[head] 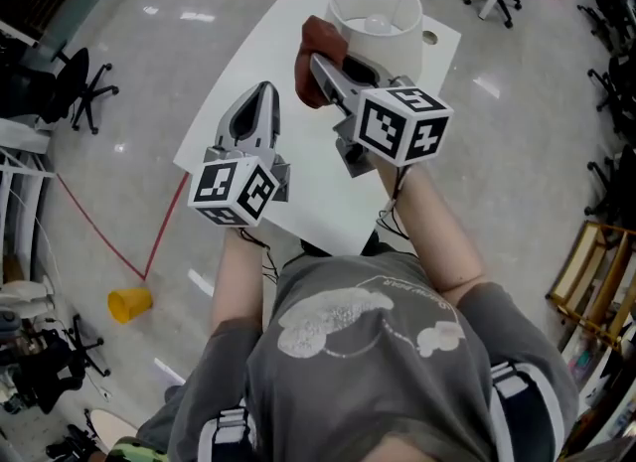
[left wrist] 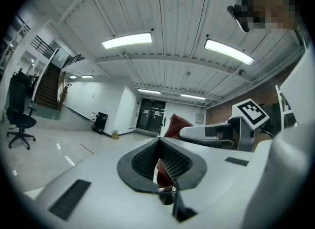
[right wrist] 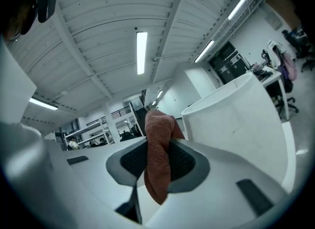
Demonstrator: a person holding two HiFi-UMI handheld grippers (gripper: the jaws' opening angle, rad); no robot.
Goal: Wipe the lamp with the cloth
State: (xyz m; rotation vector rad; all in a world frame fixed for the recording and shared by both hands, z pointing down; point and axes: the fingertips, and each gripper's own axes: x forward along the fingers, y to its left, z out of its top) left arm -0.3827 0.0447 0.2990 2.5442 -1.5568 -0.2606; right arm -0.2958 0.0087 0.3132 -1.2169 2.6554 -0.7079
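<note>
A white lamp with a cylindrical shade (head: 376, 13) stands on the far part of the white table (head: 248, 122); its bulb shows inside the shade. My right gripper (head: 320, 61) is shut on a reddish-brown cloth (head: 313, 58), held just left of the shade. In the right gripper view the cloth (right wrist: 158, 154) hangs out between the jaws, with the shade (right wrist: 241, 119) close on the right. My left gripper (head: 260, 97) is raised over the table's left part, jaws together and nothing in them. From the left gripper view I see the cloth (left wrist: 176, 124) and the right gripper beyond.
A yellow cup (head: 129, 303) lies on the floor at the lower left. Red tape lines (head: 164, 227) run across the floor. Office chairs (head: 79, 87) stand at the left and at the far right. A wooden rack (head: 596, 281) is at the right edge.
</note>
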